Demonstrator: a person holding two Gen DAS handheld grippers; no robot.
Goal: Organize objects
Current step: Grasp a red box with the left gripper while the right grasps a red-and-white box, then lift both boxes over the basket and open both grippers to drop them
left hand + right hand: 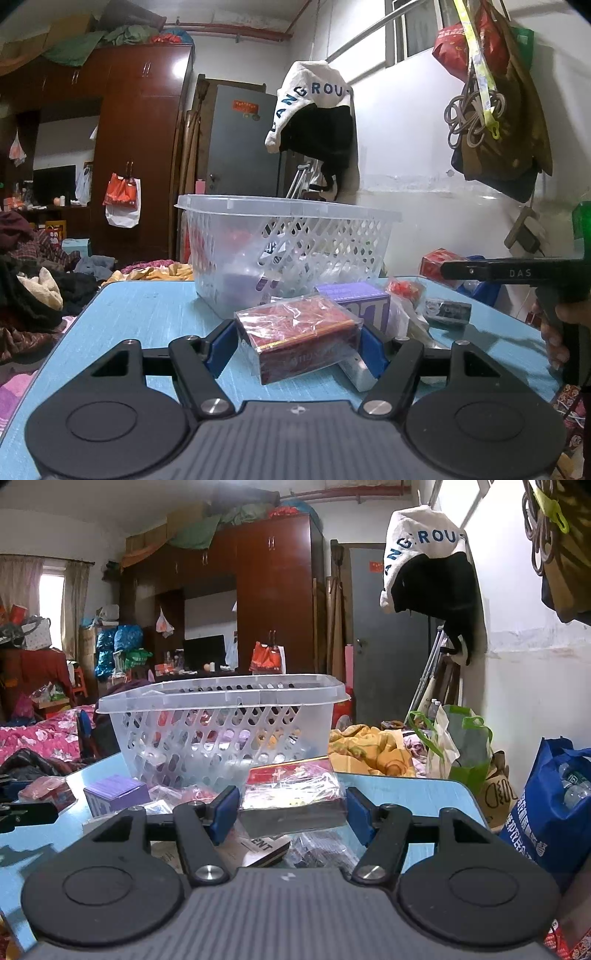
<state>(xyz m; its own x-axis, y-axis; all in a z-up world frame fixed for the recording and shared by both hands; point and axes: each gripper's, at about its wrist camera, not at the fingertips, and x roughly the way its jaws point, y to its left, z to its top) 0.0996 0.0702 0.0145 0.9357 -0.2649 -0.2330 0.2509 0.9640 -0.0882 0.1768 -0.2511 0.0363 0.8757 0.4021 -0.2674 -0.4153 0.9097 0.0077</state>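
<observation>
Left gripper [298, 341]: your blue pads are clenched on the red box [301, 341] in clear wrap, seemingly lifted just off the blue table [147, 314].
Right gripper [291, 810]: you grip a flat wrapped packet [295, 794] — red on top, dark below.
Basket [288, 254]: on the far side of the table, just beyond both loads, already part filled.
Step in hand: carrying items to the basket.
Next move: raise the red box over the near rim — then release.
Left behind: purple box [356, 301], near the basket.

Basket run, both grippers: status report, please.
Left gripper shut on red box. Right gripper shut on wrapped packet. Basket ahead, open-topped. Purple box between left load and basket.
</observation>
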